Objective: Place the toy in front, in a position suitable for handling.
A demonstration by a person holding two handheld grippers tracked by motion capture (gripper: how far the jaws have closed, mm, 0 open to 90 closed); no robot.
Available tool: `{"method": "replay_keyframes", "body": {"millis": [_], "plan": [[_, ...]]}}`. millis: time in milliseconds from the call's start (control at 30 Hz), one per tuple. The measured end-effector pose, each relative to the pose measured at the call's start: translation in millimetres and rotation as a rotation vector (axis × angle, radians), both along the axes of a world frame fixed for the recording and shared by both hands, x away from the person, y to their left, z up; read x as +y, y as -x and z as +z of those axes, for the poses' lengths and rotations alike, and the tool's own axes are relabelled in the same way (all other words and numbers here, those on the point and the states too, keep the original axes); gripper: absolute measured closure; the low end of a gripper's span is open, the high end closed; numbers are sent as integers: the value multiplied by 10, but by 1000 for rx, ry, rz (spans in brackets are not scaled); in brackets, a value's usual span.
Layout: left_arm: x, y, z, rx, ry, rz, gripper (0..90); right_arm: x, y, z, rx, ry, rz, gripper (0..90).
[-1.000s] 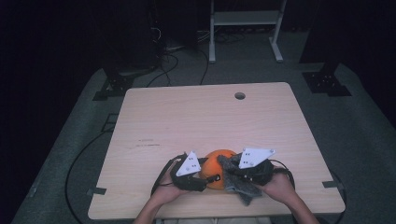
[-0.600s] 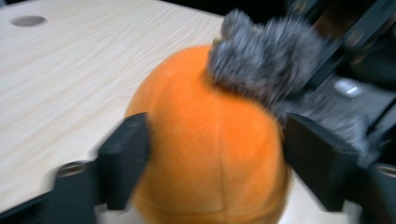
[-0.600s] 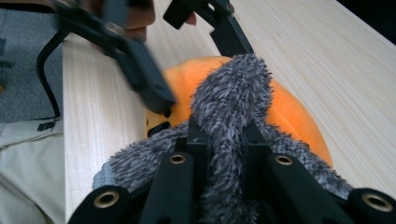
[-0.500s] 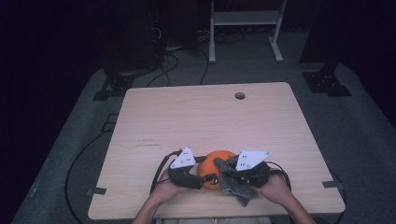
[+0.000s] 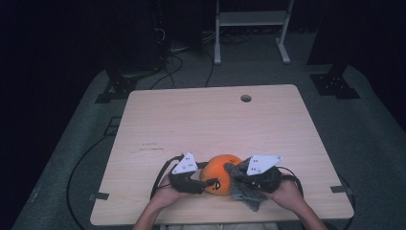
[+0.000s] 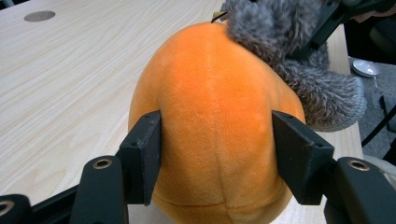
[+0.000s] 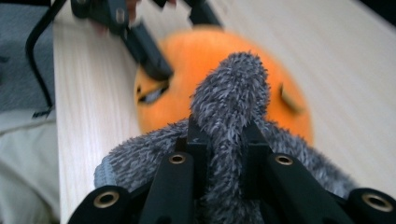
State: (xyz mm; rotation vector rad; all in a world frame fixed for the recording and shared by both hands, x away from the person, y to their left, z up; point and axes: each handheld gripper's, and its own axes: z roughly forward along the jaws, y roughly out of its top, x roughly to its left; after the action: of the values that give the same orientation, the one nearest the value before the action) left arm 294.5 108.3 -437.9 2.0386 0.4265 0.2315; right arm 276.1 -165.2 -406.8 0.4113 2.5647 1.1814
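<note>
Two grippers met at one orange plush ball (image 5: 221, 172) near the table's (image 5: 210, 120) front edge.

The left gripper (image 6: 217, 156) had just been closing, its jaws pressing the ball's soft, seamed sides. The right gripper (image 7: 223, 158) pinched a fold of shaggy grey fabric (image 7: 231, 102) draped against the ball's right side, overhanging the edge. Bare pale wood lay open beyond, to a round cable hole (image 5: 246, 98).
</note>
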Motion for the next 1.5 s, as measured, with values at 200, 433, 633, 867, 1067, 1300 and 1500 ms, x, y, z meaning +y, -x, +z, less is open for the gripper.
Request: {"method": "replay_keyframes", "body": {"millis": [200,433,633,867,1067,1300,1500], "plan": [[-18,7,7,-19,-16,-5,389,-75,45,100,-24,15,-5,777],[38,-10,-13,-2,-9,-12,392,-66,-134,58,28,-67,-42,775],[69,-27,3,14,0,-31,367,-250,-141,-24,63,-58,-85,775],[-34,-112,74,65,21,21,169,-73,-72,17,19,-52,-56,775],[65,-115,12,61,-15,56,325,-155,-101,-99,73,-55,-73,775],[125,-102,-24,64,-4,65,328,-222,-74,-113,118,-82,-80,774],[182,-118,-52,80,1,72,330,-129,-106,-132,140,-93,-70,772]]}}
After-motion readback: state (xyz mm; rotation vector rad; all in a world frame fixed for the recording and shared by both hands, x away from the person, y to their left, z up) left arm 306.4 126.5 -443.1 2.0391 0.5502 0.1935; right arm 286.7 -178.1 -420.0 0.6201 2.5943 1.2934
